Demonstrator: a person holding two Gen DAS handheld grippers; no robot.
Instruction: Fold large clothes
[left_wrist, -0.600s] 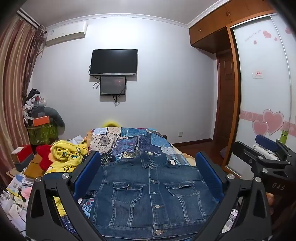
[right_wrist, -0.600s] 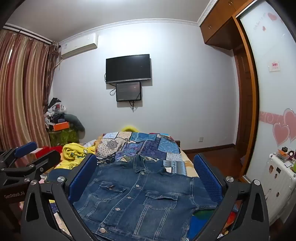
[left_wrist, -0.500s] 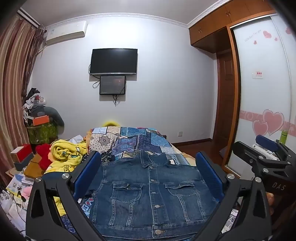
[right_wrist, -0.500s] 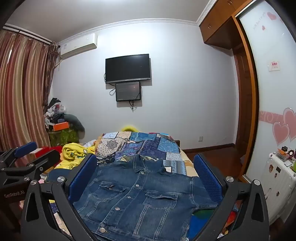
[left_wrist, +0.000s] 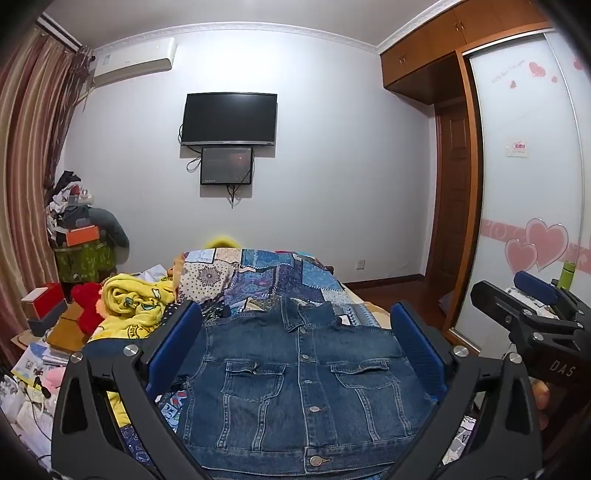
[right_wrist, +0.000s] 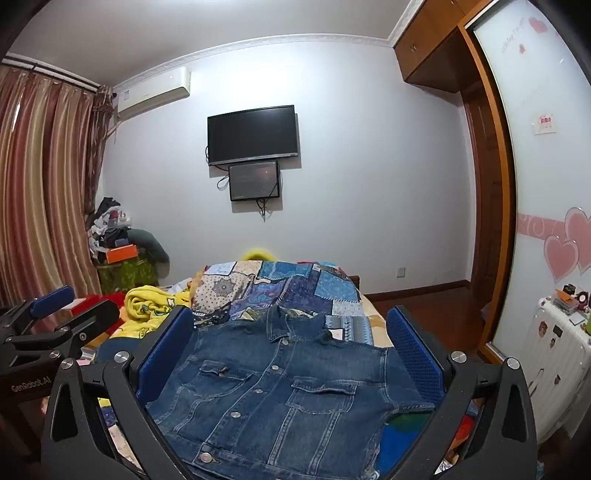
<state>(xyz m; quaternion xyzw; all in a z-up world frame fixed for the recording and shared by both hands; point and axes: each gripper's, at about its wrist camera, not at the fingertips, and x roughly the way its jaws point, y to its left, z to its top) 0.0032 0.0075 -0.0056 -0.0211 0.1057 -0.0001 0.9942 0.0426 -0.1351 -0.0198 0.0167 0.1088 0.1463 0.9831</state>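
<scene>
A blue denim jacket (left_wrist: 303, 391) lies flat, front up and buttoned, on the bed, sleeves tucked out of sight; it also shows in the right wrist view (right_wrist: 280, 395). My left gripper (left_wrist: 295, 354) is open and empty, held above the jacket's near part. My right gripper (right_wrist: 288, 350) is open and empty, also above the jacket. The right gripper appears at the right edge of the left view (left_wrist: 532, 314); the left gripper appears at the left edge of the right view (right_wrist: 48, 325).
A patchwork quilt (left_wrist: 273, 277) covers the bed behind the jacket. A yellow blanket (left_wrist: 129, 306) and red plush lie at the left. A cluttered pile (left_wrist: 77, 240) stands by the curtain. A wardrobe (left_wrist: 532, 184) and white suitcase (right_wrist: 554, 365) are at the right.
</scene>
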